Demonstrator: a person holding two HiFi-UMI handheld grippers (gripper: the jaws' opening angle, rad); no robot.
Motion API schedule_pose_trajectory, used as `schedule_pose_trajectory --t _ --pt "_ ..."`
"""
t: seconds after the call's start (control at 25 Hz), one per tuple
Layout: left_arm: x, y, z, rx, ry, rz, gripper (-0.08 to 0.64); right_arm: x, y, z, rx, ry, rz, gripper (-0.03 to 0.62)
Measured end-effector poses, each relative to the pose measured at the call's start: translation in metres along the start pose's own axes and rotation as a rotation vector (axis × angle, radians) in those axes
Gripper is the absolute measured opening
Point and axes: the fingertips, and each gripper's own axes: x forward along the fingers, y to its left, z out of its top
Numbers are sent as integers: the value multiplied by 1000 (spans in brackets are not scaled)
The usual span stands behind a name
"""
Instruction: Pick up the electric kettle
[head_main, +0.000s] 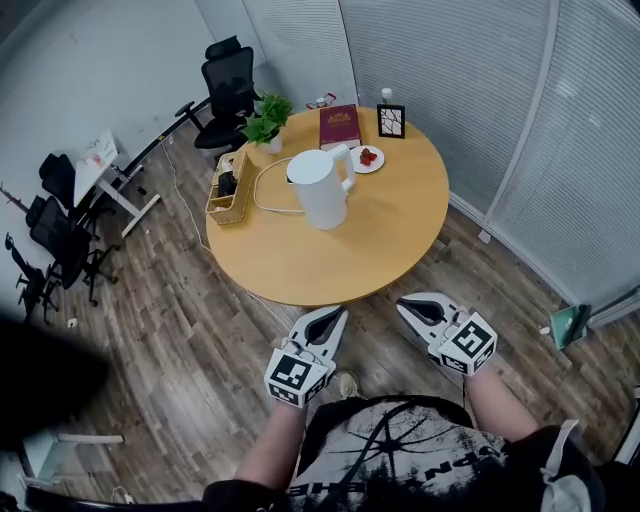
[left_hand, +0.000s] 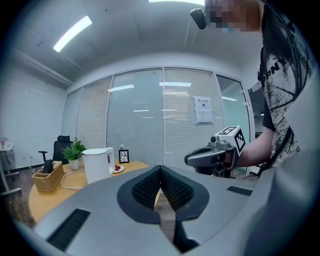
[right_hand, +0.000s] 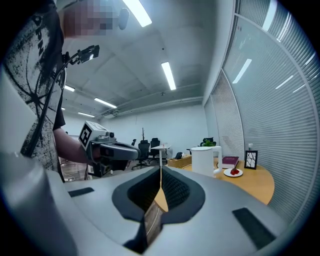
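Observation:
A white electric kettle (head_main: 321, 187) stands upright near the middle of a round wooden table (head_main: 400, 230), its handle turned to the right and its white cord looping off to the left. It also shows in the left gripper view, kettle (left_hand: 97, 165), and in the right gripper view, kettle (right_hand: 205, 161). My left gripper (head_main: 331, 318) hangs above the floor just off the table's near edge, jaws shut and empty. My right gripper (head_main: 412, 305) is level beside it, also shut with nothing in it. Both are well short of the kettle.
On the table sit a wicker basket (head_main: 229, 187), a potted plant (head_main: 267, 120), a red book (head_main: 340, 126), a small plate with red fruit (head_main: 367, 158) and a picture frame (head_main: 391, 121). Office chairs (head_main: 228, 88) stand at the far left. Blinds on glass walls (head_main: 520, 110) close the right side.

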Motion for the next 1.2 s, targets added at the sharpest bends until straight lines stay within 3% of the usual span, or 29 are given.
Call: schedule_pose_trajectory --t 0.64,1.2 --pt "-7 113 -13 6 -9 -117 -2 107 -26 4 40 -14 -162 21" --pt "-14 158 -19 -40 -42 -129 -2 133 -33 8 39 8 -236 21"
